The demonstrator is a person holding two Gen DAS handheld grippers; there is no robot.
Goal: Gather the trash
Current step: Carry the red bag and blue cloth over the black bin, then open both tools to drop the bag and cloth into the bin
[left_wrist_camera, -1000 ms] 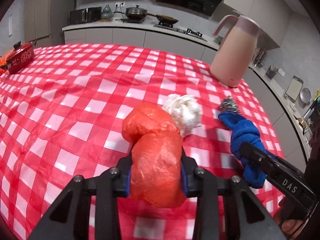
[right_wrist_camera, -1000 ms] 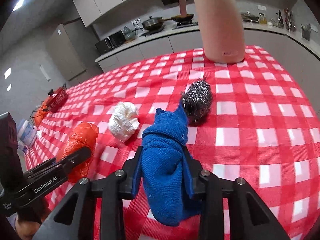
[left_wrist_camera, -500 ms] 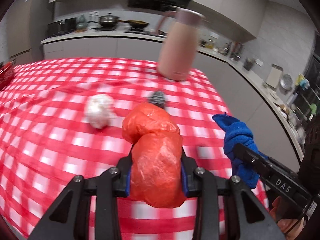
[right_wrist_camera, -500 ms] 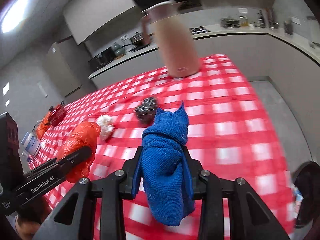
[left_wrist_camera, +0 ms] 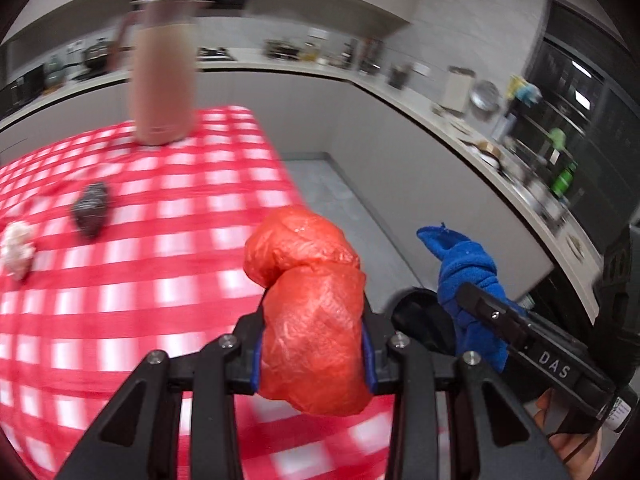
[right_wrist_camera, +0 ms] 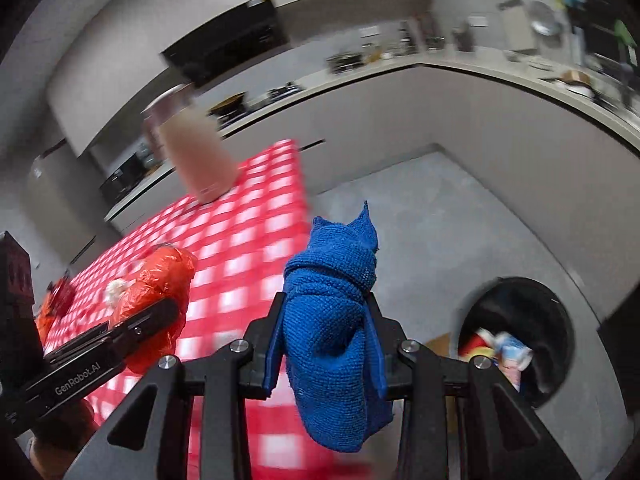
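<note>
My left gripper (left_wrist_camera: 312, 354) is shut on a crumpled red plastic bag (left_wrist_camera: 308, 300), held above the right edge of the red-checked table (left_wrist_camera: 132, 280). My right gripper (right_wrist_camera: 326, 354) is shut on a bunched blue cloth (right_wrist_camera: 332, 320), held beyond the table edge over the floor. The blue cloth also shows in the left wrist view (left_wrist_camera: 468, 292), and the red bag in the right wrist view (right_wrist_camera: 156, 292). A black trash bin (right_wrist_camera: 520, 340) with litter inside stands on the floor at the lower right. A white paper wad (left_wrist_camera: 16, 246) and a steel scourer (left_wrist_camera: 91, 209) lie on the table.
A pink thermos jug (left_wrist_camera: 162, 72) stands at the table's far corner. A grey floor (right_wrist_camera: 440, 220) lies between the table and the L-shaped kitchen counter (left_wrist_camera: 460, 120). A red pot (right_wrist_camera: 60, 292) sits at the table's far left.
Both grippers have swung to the right, off the table's middle toward its right edge. The floor and the trash bin have come into view. Both still hold their loads.
</note>
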